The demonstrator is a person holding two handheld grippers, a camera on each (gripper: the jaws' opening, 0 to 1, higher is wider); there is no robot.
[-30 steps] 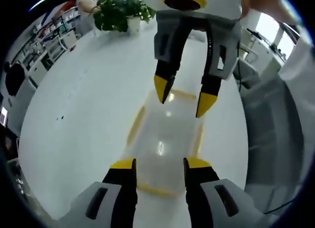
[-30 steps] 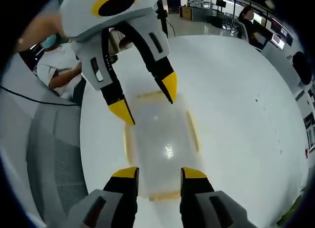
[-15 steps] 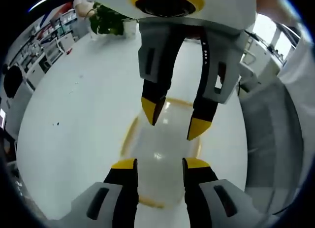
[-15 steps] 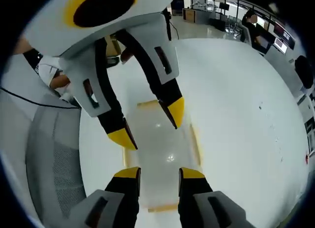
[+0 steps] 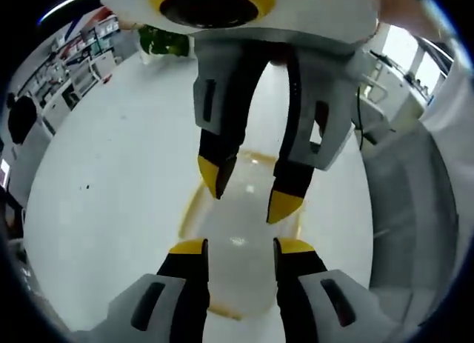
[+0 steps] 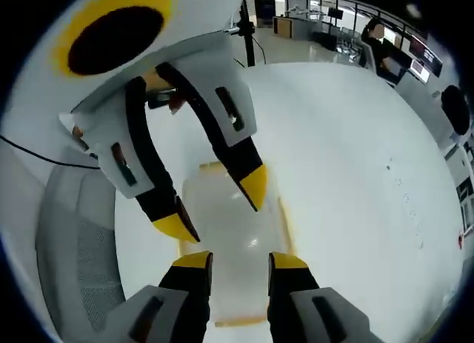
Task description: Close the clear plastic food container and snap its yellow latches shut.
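Clear container [image 5: 241, 265] lay lidded between the unclenched left gripper [image 5: 238, 247] and right gripper [image 6: 232, 261]; latches apparently unsnapped.

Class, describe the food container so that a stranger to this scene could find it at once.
Start at the big white table. The container lies flat on it, between two facing grippers. It is a clear plastic box edged in yellow, the table's one see-through thing.

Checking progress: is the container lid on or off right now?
On: the clear lid lies flat over the container, yellow latches along its sides. Whether they are snapped shut cannot be told.
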